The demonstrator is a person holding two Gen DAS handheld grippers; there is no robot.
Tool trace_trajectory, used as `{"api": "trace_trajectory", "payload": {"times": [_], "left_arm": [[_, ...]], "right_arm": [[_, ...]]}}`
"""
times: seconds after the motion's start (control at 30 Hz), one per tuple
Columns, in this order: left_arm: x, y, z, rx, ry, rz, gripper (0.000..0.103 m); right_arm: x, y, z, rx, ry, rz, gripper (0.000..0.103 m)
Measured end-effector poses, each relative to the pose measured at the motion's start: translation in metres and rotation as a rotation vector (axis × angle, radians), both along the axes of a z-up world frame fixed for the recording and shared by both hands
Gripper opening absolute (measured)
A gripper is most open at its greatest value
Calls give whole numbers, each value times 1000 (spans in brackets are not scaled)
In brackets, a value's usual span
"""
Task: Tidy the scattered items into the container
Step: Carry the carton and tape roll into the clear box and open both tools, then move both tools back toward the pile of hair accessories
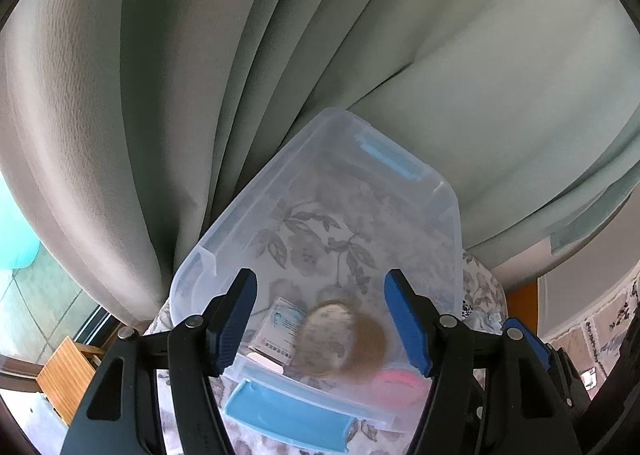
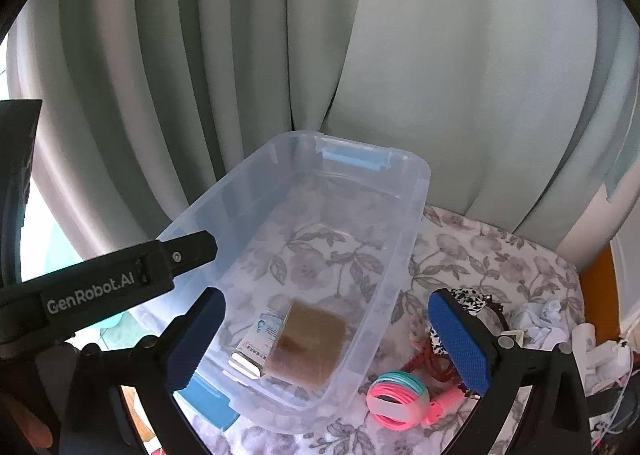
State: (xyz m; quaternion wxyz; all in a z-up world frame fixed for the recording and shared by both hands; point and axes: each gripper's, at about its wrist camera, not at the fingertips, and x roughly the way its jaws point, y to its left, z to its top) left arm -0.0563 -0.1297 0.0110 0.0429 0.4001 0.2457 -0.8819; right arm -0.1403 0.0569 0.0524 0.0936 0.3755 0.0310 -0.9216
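A clear plastic container (image 1: 256, 207) (image 2: 404, 255) with blue handles stands on a floral tablecloth. A brown tape roll (image 1: 344, 339) (image 2: 308, 347), blurred, lies at the container's near end, partly over a small printed box (image 1: 280, 329) (image 2: 262, 331) and beside a white stick (image 2: 244, 361). My left gripper (image 1: 322, 319) hovers open above the roll, nothing between its fingers. My right gripper (image 2: 328, 339) stands wide open over the container's near right wall, holding nothing. A pink and teal cord coil (image 2: 396, 395) lies outside on the cloth.
To the right of the container lie a black-and-white patterned band (image 2: 468, 299), a red item (image 2: 428, 363), crumpled white paper (image 2: 540, 315) and white chargers (image 2: 600, 351). Grey-green curtains (image 2: 440, 75) hang right behind the table. A wooden stool (image 1: 64, 371) stands lower left.
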Motion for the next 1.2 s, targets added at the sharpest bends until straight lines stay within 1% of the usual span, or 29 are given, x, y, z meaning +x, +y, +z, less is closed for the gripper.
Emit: {"api": "trace_trajectory", "payload": {"times": [0.23, 0.43, 0.87, 1.2], "left_arm": [[4, 9, 6, -19, -2, -10, 68], [9, 20, 13, -48, 3, -30, 68], [23, 61, 32, -122, 27, -105, 68], [32, 104, 38, -168, 42, -199, 68]], "right_arm": [[7, 9, 4, -4, 14, -24, 103], [15, 25, 8, -19, 23, -73, 103], [45, 63, 18, -73, 56, -146, 103], [70, 107, 17, -127, 63, -248, 103]]}}
